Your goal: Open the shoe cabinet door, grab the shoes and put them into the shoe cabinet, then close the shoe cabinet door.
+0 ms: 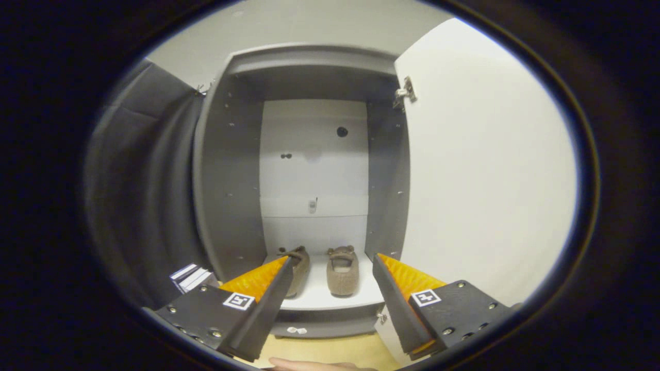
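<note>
The shoe cabinet (309, 170) door (479, 170) stands wide open, two shoes (342, 270) sit inside, and the gripper (330, 270) fingers are spread apart, holding nothing.

The gripper (332, 281) has two wedge-shaped fingers (263, 304) with ridged inner pads. Each sits on a dark angular block studded with small screws. Both blocks carry a square black-and-white marker (240, 301).

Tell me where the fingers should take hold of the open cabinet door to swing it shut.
Judging by the pose, take the cabinet door by its free edge, the side away from the hinge, coming from its outer face. It stands swung wide, right of the shoes inside. The gripper is open and holds nothing.
</note>
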